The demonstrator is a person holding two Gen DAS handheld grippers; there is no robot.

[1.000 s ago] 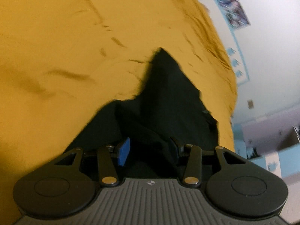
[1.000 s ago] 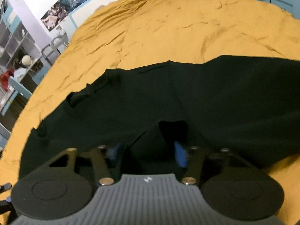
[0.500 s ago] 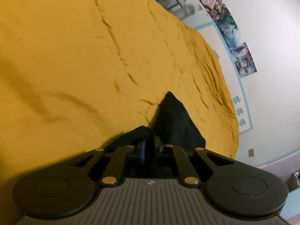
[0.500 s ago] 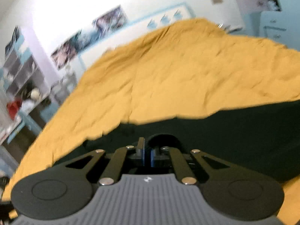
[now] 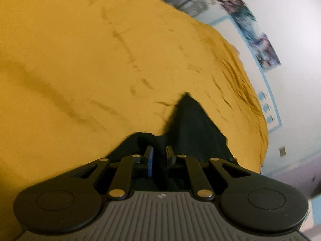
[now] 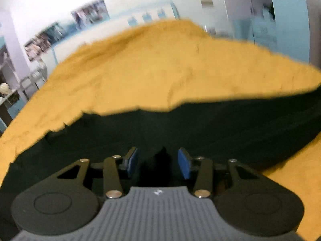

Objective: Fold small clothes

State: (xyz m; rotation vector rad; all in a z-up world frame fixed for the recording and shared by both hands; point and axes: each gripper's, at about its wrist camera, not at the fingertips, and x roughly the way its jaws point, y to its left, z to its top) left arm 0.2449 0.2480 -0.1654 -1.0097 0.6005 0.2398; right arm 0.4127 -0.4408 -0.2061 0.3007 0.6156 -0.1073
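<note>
In the left wrist view, the left tongs (image 5: 158, 158) are standing with their jaws narrowly apart and a fold of the black soft cloth garment (image 5: 192, 128) between the blue pads, so I am judging that they are clenched on it, though the blur is making this less than sure. The garment is lying on the bed covered with a mustard-yellow wrinkled sheet (image 5: 100, 60), one dark corner pointing away. In the right wrist view, the right tongs (image 6: 158, 161) are released: their jaws are standing wide, with a small peak of the garment (image 6: 200, 124) rising between them but not pinched. The garment is spreading wide and mostly flat over the sheet (image 6: 160, 70), so the folding is seeming only started; most folds are remaining.
</note>
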